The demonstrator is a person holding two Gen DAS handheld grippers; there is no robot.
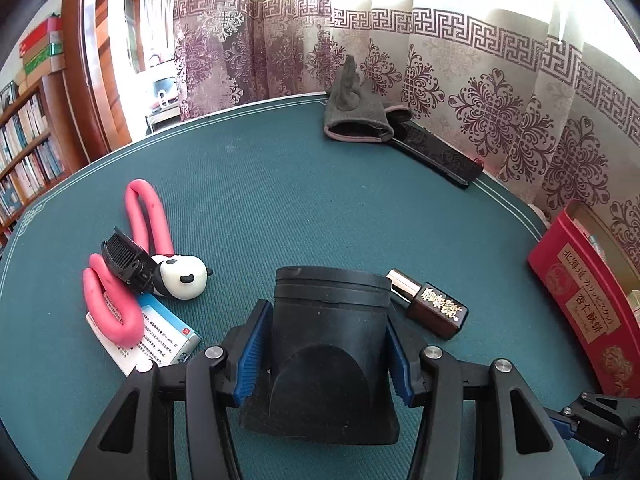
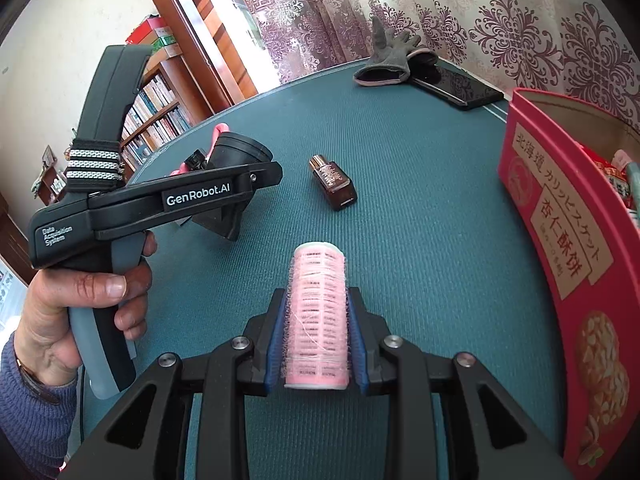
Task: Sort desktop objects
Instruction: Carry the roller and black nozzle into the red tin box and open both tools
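L gripper (image 1: 324,354) jaws grip black funnel-shaped piece (image 1: 326,344), R gripper (image 2: 316,344) pink roller (image 2: 318,316).

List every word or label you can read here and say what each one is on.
"GenRobot.AI": side of the left gripper.
"Data Acquisition System": same gripper's body.
"北海道" and "杏仁酥饼": red tin.
Brown bottle label: too ornate to read.
White box print: too small.

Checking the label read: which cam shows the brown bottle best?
Left wrist view: the brown bottle lies close by, gold cap and gold lettering large. The right wrist view shows it whole but farther off, its label too small to read.
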